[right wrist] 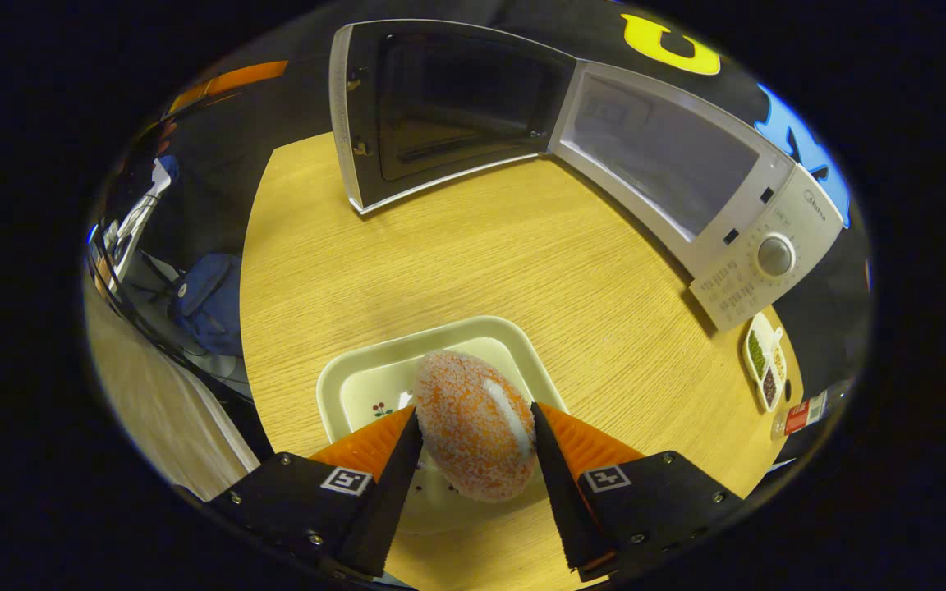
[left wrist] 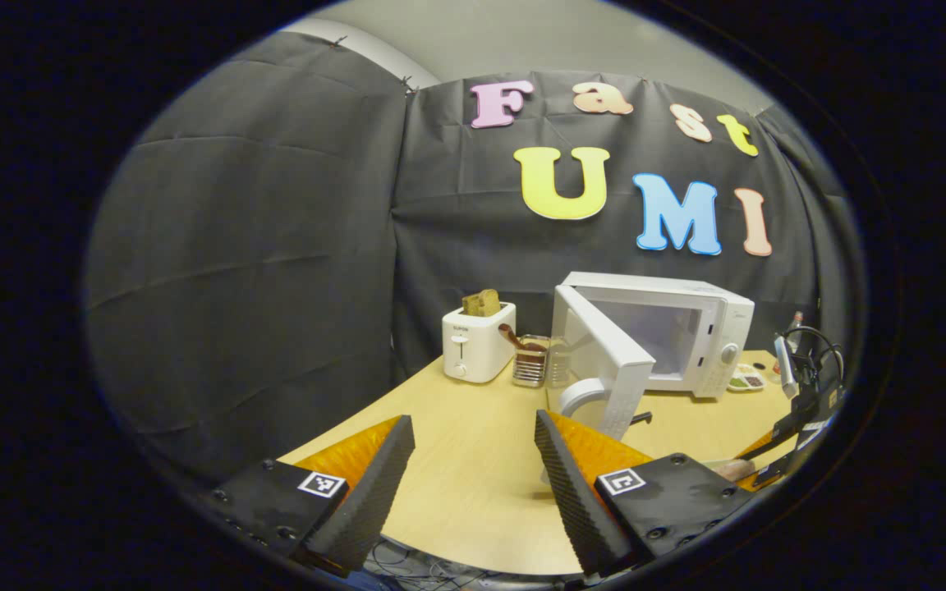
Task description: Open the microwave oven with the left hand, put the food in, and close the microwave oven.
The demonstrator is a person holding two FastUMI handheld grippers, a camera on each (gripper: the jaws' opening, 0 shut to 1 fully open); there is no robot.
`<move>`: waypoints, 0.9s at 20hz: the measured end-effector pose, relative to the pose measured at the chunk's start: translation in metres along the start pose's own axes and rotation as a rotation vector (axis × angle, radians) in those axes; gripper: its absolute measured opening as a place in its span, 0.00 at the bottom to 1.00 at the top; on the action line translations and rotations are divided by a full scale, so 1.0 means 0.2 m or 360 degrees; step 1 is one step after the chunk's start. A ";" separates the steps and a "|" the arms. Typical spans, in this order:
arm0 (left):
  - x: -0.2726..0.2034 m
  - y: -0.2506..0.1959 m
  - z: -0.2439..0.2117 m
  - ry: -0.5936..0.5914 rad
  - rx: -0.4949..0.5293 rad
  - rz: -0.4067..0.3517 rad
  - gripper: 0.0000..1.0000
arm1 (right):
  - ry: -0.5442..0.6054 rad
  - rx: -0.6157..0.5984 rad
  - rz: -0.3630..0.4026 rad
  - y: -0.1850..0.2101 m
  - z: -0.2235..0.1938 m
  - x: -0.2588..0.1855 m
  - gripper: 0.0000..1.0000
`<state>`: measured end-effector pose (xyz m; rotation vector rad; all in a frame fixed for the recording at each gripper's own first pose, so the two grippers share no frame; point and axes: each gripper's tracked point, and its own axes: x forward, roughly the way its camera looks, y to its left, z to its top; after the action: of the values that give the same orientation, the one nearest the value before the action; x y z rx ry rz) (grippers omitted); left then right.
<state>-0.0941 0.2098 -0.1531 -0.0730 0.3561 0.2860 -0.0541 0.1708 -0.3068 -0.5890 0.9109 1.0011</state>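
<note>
The right gripper [right wrist: 473,431] is closing on the crumb-coated bread roll [right wrist: 475,425], a finger flanking each side and seeming to touch the crust, over the square plate [right wrist: 358,379] near the front edge of the worktop [right wrist: 522,271]. Whether the roll is sitting on the plate or lifting off it is hard to tell. The left gripper [left wrist: 473,460] is hanging open and empty over the near worktop, jaws wide apart, with the door's edge just beyond it.

Risks, as a judgement: the roll is rounded and looks soft, so a hard squeeze is likely crushing it, while a light one is letting it roll or slip out on the way across. The crumb coating may be shedding too. The microwave door [right wrist: 440,107] is swinging out over the worktop, so a carry path straying left is risking a knock against it. The cavity [right wrist: 662,156] opening looks low, so a high entry could be clipping the top frame.

The roll is oval, orange-brown, speckled with pale crumbs, with a white streak on one side. Beyond it the microwave [left wrist: 678,328] is standing open, cavity looking empty, dial panel on its right. A small condiment dish [right wrist: 766,361] is sitting beside it. In the left gripper view a toaster [left wrist: 477,341] holding bread is standing further left.
</note>
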 end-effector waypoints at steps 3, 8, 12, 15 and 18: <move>0.01 -0.01 0.00 -0.0002 -0.0019 -0.0006 0.96 | -0.0085 -0.0040 -0.0052 -0.04 0.11 -0.06 0.78; 0.00 -0.03 0.02 -0.0026 -0.0004 -0.0026 0.96 | -0.0291 -0.0094 -0.0177 -0.14 0.40 -0.17 0.78; -0.02 0.06 0.04 -0.0051 -0.0026 0.0037 0.94 | -0.0451 -0.0158 -0.0285 -0.26 0.65 -0.22 0.78; -0.05 0.14 0.01 -0.0044 -0.0056 0.0113 0.98 | -0.0539 -0.0182 -0.0333 -0.34 0.83 -0.21 0.78; -0.08 0.19 0.00 -0.0034 -0.0075 0.0168 0.96 | -0.0597 -0.0182 -0.0412 -0.46 0.96 -0.18 0.78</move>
<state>-0.1199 0.2423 -0.1473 -0.0977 0.3323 0.3994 0.0910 0.2633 -0.1750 -0.5739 0.4357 0.8931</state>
